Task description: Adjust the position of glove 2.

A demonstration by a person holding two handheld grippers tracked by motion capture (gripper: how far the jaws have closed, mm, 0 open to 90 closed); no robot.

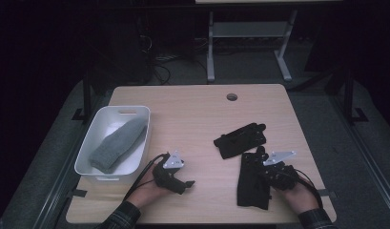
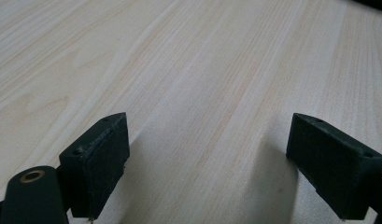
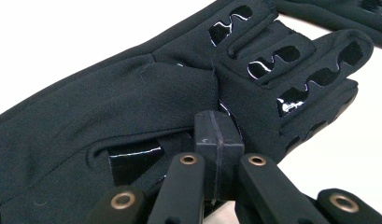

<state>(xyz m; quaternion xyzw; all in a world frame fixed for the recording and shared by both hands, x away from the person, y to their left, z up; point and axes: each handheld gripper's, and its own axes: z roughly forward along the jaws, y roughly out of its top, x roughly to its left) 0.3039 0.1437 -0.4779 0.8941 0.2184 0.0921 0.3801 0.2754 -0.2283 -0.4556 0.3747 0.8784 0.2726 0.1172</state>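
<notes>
White plastic comes first on my left: a bin (image 1: 98, 138) at the bench's (image 1: 197, 114) left edge, with a grey knitted mitten (image 1: 117, 144) lying inside. Next, near the front edge, my left tool (image 1: 180, 182) rests low over bare wood, its jaws standing wide apart with nothing between them. Right of centre lies a black glove (image 1: 240, 140), flat on the bench. Just beside it, toward the front right corner, is the second black glove (image 1: 252, 180), and my right tool (image 3: 218, 140) sits against it with its jaws pressed together. I think a fold of the fabric is pinched there, but the close view leaves that uncertain.
</notes>
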